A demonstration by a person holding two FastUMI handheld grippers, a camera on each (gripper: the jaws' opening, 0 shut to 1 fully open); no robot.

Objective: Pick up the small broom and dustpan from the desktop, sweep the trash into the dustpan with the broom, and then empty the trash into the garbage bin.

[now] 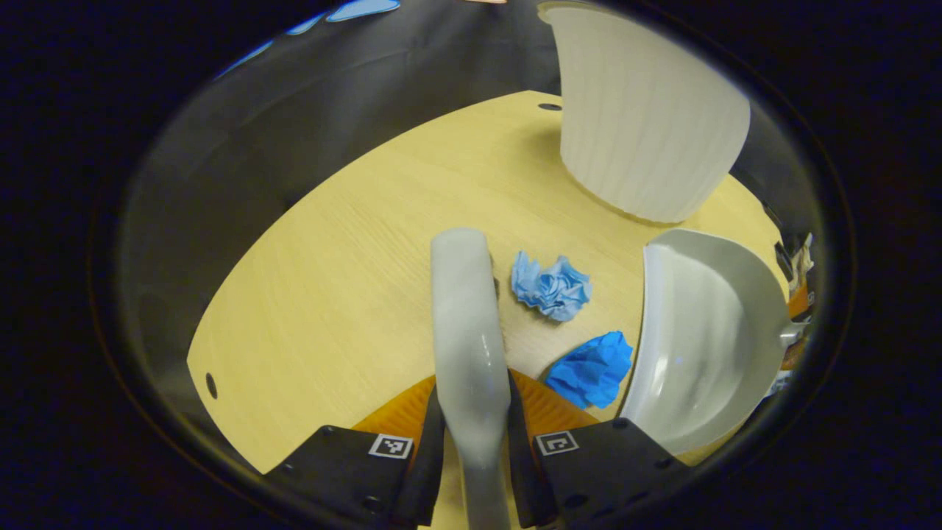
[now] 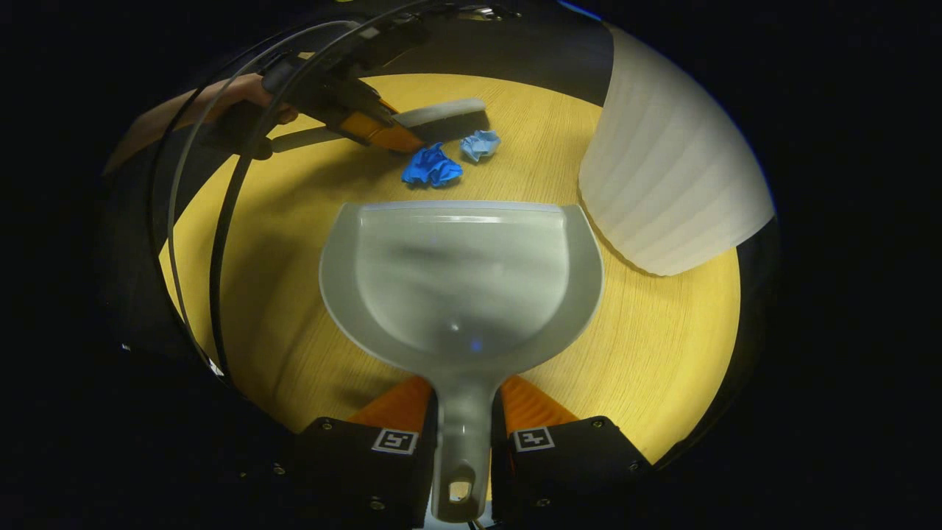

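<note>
Bin (image 1: 647,125) beside paper wads (image 1: 552,287)

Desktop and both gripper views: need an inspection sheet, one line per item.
Surface: light wooden desktop, round edge, small holes near the rim.
Job's things: broom held by its handle; dustpan held by its handle, mouth facing the trash; white ribbed bin standing on the desktop beside the dustpan.
Clutter: dark blue paper ball and light blue paper ball, both between broom and dustpan, outside the pan.
Grippers: left gripper fingers pressed on the broom handle; right gripper fingers pressed on the dustpan handle.
Cables: black cables looping at the left of the right gripper view.
Surroundings: dark booth wall.
</note>
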